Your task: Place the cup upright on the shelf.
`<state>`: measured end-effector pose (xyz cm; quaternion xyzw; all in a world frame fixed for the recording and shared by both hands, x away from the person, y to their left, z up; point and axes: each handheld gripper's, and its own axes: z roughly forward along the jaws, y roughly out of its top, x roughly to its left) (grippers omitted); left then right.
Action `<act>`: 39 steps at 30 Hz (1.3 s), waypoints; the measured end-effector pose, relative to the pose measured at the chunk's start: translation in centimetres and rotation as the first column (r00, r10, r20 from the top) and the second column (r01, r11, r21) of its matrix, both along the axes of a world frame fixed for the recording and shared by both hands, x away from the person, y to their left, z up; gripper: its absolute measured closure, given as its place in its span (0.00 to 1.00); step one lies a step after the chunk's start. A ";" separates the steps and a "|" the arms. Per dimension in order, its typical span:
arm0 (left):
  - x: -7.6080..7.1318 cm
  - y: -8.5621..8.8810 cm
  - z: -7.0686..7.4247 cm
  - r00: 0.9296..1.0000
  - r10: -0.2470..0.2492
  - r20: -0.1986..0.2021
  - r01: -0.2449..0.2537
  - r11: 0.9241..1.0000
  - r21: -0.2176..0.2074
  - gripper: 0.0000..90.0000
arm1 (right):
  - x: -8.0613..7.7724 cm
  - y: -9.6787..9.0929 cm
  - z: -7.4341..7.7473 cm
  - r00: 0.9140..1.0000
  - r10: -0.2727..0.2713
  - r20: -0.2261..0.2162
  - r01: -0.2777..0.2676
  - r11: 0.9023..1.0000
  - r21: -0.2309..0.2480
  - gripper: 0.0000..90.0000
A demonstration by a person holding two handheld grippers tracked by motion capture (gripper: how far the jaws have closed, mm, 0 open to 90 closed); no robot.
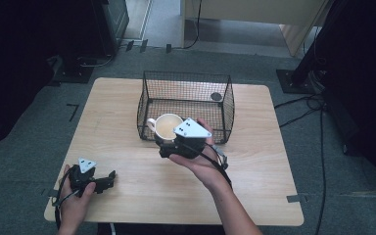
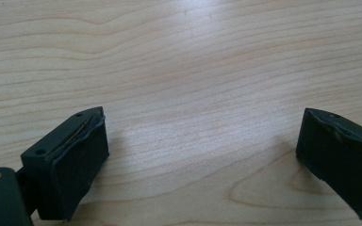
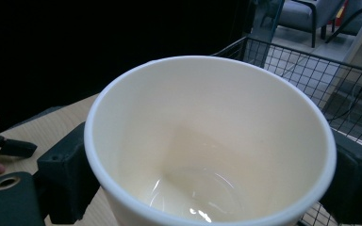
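Observation:
A cream mug (image 1: 166, 126) with a side handle is held above the table's middle, just in front of the black wire basket (image 1: 227, 110). My right gripper (image 1: 169, 142) is shut on the mug, one jaw on each side of its body. The right gripper view looks straight into the empty mug (image 3: 207, 155), with the basket's wire (image 3: 344, 89) behind it at the right. My left gripper (image 1: 108, 177) rests low near the table's front left corner. Its jaws stand wide open over bare wood (image 2: 193, 94) with nothing between them.
The basket holds a small dark round thing (image 1: 216, 96) in its back right corner. The wooden table (image 1: 127, 196) stands on grey carpet. Cables (image 1: 318, 127) trail along the floor at the right, beside dark stands.

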<state>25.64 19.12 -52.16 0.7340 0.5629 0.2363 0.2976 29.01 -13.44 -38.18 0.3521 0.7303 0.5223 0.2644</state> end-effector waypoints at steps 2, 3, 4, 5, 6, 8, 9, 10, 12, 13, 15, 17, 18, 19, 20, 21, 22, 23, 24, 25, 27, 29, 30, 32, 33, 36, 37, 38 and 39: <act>0.0 0.0 0.0 1.000 0.000 0.000 0.000 1.000 0.000 0.04 | 0.3 -0.2 0.4 1.000 -0.007 0.005 0.007 1.000 0.002 0.10; 0.0 0.0 0.0 1.000 0.000 0.000 0.000 1.000 0.000 0.04 | 0.5 -0.3 0.6 1.000 -0.008 0.005 0.008 1.000 0.006 0.10; 0.0 0.0 0.0 1.000 0.000 0.000 0.000 1.000 0.000 0.04 | 0.7 -0.3 0.8 1.000 -0.011 0.001 0.011 1.000 0.006 0.10; 0.0 0.0 0.0 1.000 0.000 0.001 0.000 1.000 0.000 0.04 | 1.0 -0.4 0.9 1.000 -0.011 0.003 0.011 1.000 0.003 0.10; 0.0 0.0 0.0 1.000 0.000 0.001 0.000 1.000 0.000 0.04 | 1.2 -0.4 1.1 1.000 -0.015 0.003 0.015 1.000 -0.001 0.10; 0.0 0.0 0.0 1.000 0.000 0.001 0.000 1.000 0.000 0.04 | 1.7 -0.6 1.3 1.000 -0.021 0.006 0.021 1.000 -0.010 0.10; 0.0 0.0 0.0 1.000 0.000 0.000 0.000 1.000 0.000 0.04 | 1.9 -0.6 1.5 1.000 -0.024 0.011 0.024 1.000 -0.008 0.10; 0.0 0.0 0.0 1.000 0.000 0.000 0.000 1.000 0.000 0.04 | 2.2 -0.7 1.6 1.000 -0.025 0.013 0.025 1.000 -0.003 0.10; 0.0 0.0 0.0 1.000 0.000 0.000 0.000 1.000 -0.001 0.04 | 2.6 -0.8 1.9 1.000 -0.021 0.013 0.021 1.000 0.008 0.10; 0.0 0.0 0.0 1.000 0.001 0.000 -0.001 1.000 -0.001 0.04 | 2.8 -0.9 2.0 1.000 -0.020 0.018 0.020 1.000 0.012 0.10; 0.0 0.0 0.0 1.000 0.001 0.001 -0.001 1.000 -0.002 0.04 | 3.1 -0.9 2.2 0.999 -0.023 0.030 0.023 1.000 0.007 0.10; 0.0 0.0 0.0 1.000 0.001 0.000 -0.001 1.000 -0.001 0.04 | 3.6 -0.9 2.4 0.999 -0.030 0.037 0.030 1.000 0.010 0.10; 0.0 0.0 0.0 1.000 0.001 0.000 -0.001 1.000 -0.001 0.04 | 3.8 -1.0 2.5 0.999 -0.033 0.040 0.032 0.999 0.017 0.10; 0.0 0.0 0.0 1.000 0.000 0.001 0.000 1.000 -0.001 0.04 | 4.1 -1.1 2.5 0.999 -0.035 0.039 0.034 0.999 0.023 0.10; 0.0 0.0 0.0 1.000 0.001 0.000 -0.001 1.000 -0.001 0.04 | 4.4 -1.2 2.6 0.999 -0.040 0.037 0.039 0.999 0.029 0.10; 0.0 0.0 0.0 1.000 0.001 0.001 -0.001 1.000 -0.001 0.04 | 4.8 -1.3 2.6 0.998 -0.043 0.037 0.042 0.999 0.033 0.10; 0.0 0.0 0.0 1.000 0.001 0.002 -0.001 1.000 -0.001 0.04 | 5.2 -1.4 2.7 0.998 -0.047 0.035 0.046 0.998 0.037 0.10; 0.0 0.0 0.0 1.000 0.001 0.003 -0.001 1.000 -0.001 0.04 | 5.6 -1.6 2.7 0.998 -0.052 0.032 0.050 0.998 0.041 0.10; 0.0 0.0 0.0 1.000 0.001 0.002 -0.001 1.000 -0.001 0.04 | 6.0 -1.7 2.7 0.998 -0.052 0.031 0.051 0.998 0.040 0.10; 0.0 0.0 0.0 1.000 0.000 0.003 0.000 1.000 -0.001 0.04 | 6.3 -1.8 2.8 0.998 -0.054 0.032 0.053 0.998 0.034 0.10; 0.0 0.0 0.0 1.000 0.000 0.003 0.000 1.000 -0.001 0.04 | 7.1 -2.1 2.8 0.997 -0.061 0.041 0.059 0.998 0.028 0.10; 0.0 0.0 0.0 1.000 0.001 0.002 -0.001 1.000 -0.001 0.04 | 7.8 -2.2 2.8 0.996 -0.068 0.050 0.067 0.998 0.021 0.10; 0.0 0.0 0.0 1.000 0.000 0.003 0.000 1.000 -0.001 0.04 | 8.1 -2.4 2.7 0.996 -0.069 0.054 0.068 0.998 0.018 0.10; 0.0 0.0 0.0 1.000 0.000 0.003 0.000 1.000 0.000 0.04 | 8.8 -2.5 2.6 0.996 -0.072 0.057 0.072 0.997 0.013 0.10; 0.0 0.0 0.0 1.000 0.001 0.004 -0.001 1.000 -0.001 0.04 | 9.2 -2.6 2.5 0.996 -0.075 0.056 0.075 0.997 0.012 0.10; 0.0 0.0 0.0 1.000 0.001 0.003 -0.001 1.000 -0.001 0.04 | 10.3 -2.7 2.1 0.996 -0.073 0.051 0.073 0.997 0.002 0.10; 0.0 0.0 0.0 1.000 0.001 0.003 -0.001 1.000 0.000 0.04 | 10.7 -2.8 1.9 0.996 -0.069 0.054 0.069 0.998 -0.001 0.10; 0.0 0.0 0.0 1.000 0.001 0.003 -0.001 1.000 -0.001 0.04 | 11.1 -2.8 1.8 0.996 -0.069 0.049 0.069 0.998 -0.001 0.10; 0.0 0.0 0.0 1.000 0.000 0.001 0.000 1.000 -0.001 0.04 | 11.5 -2.9 1.6 0.996 -0.069 0.051 0.069 0.998 -0.005 0.10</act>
